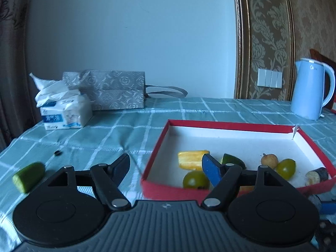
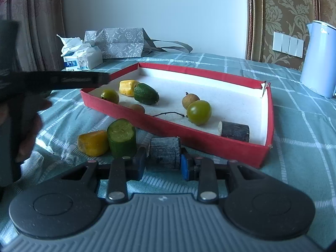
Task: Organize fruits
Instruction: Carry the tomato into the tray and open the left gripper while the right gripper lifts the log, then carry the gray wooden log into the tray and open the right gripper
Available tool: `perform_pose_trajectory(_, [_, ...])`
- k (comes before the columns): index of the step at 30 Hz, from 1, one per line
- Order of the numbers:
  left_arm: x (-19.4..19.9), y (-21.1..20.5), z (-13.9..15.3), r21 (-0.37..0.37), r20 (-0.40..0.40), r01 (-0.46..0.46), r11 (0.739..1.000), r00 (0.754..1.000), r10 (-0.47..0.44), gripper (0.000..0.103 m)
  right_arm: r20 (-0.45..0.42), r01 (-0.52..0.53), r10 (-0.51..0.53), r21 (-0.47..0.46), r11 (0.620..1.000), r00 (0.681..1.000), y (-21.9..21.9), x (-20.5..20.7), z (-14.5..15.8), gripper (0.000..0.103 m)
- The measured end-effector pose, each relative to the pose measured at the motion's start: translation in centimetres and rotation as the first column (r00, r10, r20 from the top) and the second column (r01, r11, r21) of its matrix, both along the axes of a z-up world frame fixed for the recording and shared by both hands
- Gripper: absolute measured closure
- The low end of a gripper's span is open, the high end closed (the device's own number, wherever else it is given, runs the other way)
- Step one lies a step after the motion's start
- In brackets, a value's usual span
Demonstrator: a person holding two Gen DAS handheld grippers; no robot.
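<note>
Right gripper [image 2: 161, 166] clamps a dark sugarcane-like stub [image 2: 166, 150]; left gripper [image 1: 166, 169] gapes empty at the red box's [image 1: 231, 125] near wall.

The stub lies on the cloth just outside the box, apparently about to be lifted in. A cucumber chunk [image 2: 121, 138] and yellow piece [image 2: 92, 142] wait beside it. Inside lie green fruits, longans and another stub; the left view's lower right corner is too dark to read.

Left gripper [image 1: 166, 169] jaws spread empty over the red tray's [image 1: 156, 147] near corner, fruit pieces inside
</note>
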State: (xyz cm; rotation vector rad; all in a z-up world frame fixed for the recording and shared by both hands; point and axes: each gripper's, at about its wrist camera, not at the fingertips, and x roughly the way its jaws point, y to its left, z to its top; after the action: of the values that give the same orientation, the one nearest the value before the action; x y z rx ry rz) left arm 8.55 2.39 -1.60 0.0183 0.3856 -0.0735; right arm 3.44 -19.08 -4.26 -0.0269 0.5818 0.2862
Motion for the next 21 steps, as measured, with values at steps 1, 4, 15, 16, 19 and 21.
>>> perform_pose_trajectory(1, [-0.4, 0.4, -0.1, -0.009, -0.008, 0.000, 1.000, 1.000, 0.000, 0.024, 0.001, 0.000, 0.000, -0.001, 1.000, 1.000, 0.0, 0.0, 0.0, 0.072])
perform_pose_trajectory(4, [-1.3, 1.5, -0.4, -0.027, -0.042, -0.008, 1.000, 0.999, 0.006, 0.023, 0.007, 0.002, -0.002, -0.002, 1.000, 1.000, 0.0, -0.1, 0.0, 0.072])
perform_pose_trajectory(15, [-0.7, 0.9, -2.2, 0.021, -0.178, 0.037, 0.999, 0.983, -0.032, 0.022, 0.007, 0.015, -0.015, 0.003, 1.000, 1.000, 0.0, -0.1, 0.0, 0.072])
perform_pose_trajectory(16, [-0.7, 0.7, -2.4, 0.032, -0.188, 0.042, 0.999, 0.982, -0.035, 0.023, 0.013, 0.018, -0.018, 0.004, 1.000, 1.000, 0.0, -0.2, 0.1, 0.072])
perform_pose_trajectory(19, [-0.5, 0.5, -2.6, 0.038, -0.207, 0.047, 0.998, 0.978, -0.038, 0.023, 0.038, 0.025, -0.025, 0.005, 1.000, 0.999, -0.1, -0.6, 0.2, 0.072])
perform_pose_trajectory(21, [-0.5, 0.7, -2.6, 0.031, -0.211, 0.043, 0.999, 0.977, -0.036, 0.023, 0.057, 0.028, -0.028, -0.001, 1.000, 0.998, 0.0, -0.9, 0.3, 0.072])
